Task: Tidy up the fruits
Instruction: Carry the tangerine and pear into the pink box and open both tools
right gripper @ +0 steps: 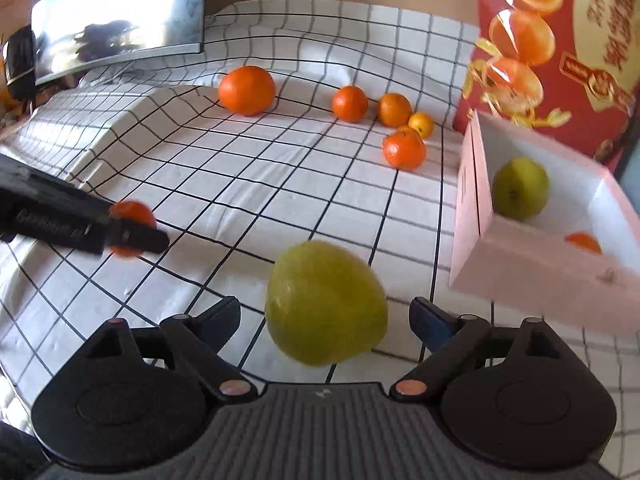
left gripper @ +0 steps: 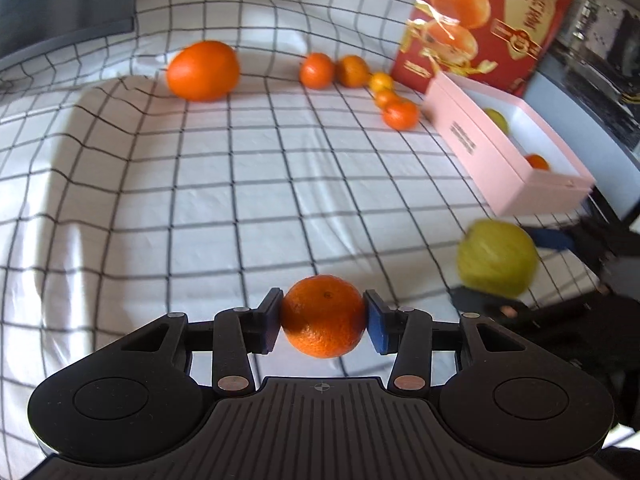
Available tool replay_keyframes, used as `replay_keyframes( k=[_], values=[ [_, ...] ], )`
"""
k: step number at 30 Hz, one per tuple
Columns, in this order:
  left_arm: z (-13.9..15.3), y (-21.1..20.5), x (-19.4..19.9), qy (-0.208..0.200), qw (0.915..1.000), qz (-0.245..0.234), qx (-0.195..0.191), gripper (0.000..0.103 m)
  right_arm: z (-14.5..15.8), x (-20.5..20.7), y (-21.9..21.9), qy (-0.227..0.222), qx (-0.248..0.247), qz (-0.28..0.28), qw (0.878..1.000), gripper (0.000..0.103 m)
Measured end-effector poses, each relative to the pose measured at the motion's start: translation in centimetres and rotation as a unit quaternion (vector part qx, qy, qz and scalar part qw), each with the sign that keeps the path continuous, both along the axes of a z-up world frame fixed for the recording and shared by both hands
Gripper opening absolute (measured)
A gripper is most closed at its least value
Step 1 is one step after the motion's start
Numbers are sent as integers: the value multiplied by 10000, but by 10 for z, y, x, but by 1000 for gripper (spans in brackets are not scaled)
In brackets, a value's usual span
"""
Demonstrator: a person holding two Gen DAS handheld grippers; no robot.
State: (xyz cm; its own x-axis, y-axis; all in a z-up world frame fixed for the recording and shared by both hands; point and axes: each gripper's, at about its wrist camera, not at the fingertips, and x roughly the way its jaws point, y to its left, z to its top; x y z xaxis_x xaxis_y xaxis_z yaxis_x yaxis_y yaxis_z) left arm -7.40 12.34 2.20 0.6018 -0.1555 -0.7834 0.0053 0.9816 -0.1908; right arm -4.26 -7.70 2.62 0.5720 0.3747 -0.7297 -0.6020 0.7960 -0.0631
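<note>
Two fruits lay in the open pink box (right gripper: 472,216) at the right: a green pear-like fruit (right gripper: 520,188) toward its far end and a small orange one (right gripper: 584,241) nearer. Behind it stood a red carton (right gripper: 560,52) printed with halved oranges; its writing was too blurred to read. All of it sat on a white cloth with a black grid (left gripper: 200,200), with a dark screen (right gripper: 120,12) at the far left.

On the cloth, left to right, were a large orange (left gripper: 203,71) and five small mandarins (left gripper: 317,70) trailing toward the box. The left gripper (left gripper: 323,320) pinched a mandarin (left gripper: 323,316) between its pads. The right gripper (right gripper: 325,316) stood spread around a green apple-like fruit (right gripper: 326,302), pads clear of it.
</note>
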Motion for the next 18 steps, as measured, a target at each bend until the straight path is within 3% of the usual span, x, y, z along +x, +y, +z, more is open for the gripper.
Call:
replay_keyframes(
  k=[8, 11, 15, 18],
  values=[
    [-2, -11, -5, 86, 9997, -192, -122, 48, -8, 12, 6, 323, -15, 9, 9995, 75],
    [-3, -16, -4, 135, 9992, -328, -172, 48, -6, 14, 2, 363, 0, -50, 9993, 62],
    [1, -27, 2, 38, 9982, -525, -285, 48, 0, 18, -5, 540, 114, -167, 9983, 62],
    [15, -34, 20, -140, 9968, -608, -502, 48, 24, 26, -20, 522, 480, -332, 9969, 62]
  ],
)
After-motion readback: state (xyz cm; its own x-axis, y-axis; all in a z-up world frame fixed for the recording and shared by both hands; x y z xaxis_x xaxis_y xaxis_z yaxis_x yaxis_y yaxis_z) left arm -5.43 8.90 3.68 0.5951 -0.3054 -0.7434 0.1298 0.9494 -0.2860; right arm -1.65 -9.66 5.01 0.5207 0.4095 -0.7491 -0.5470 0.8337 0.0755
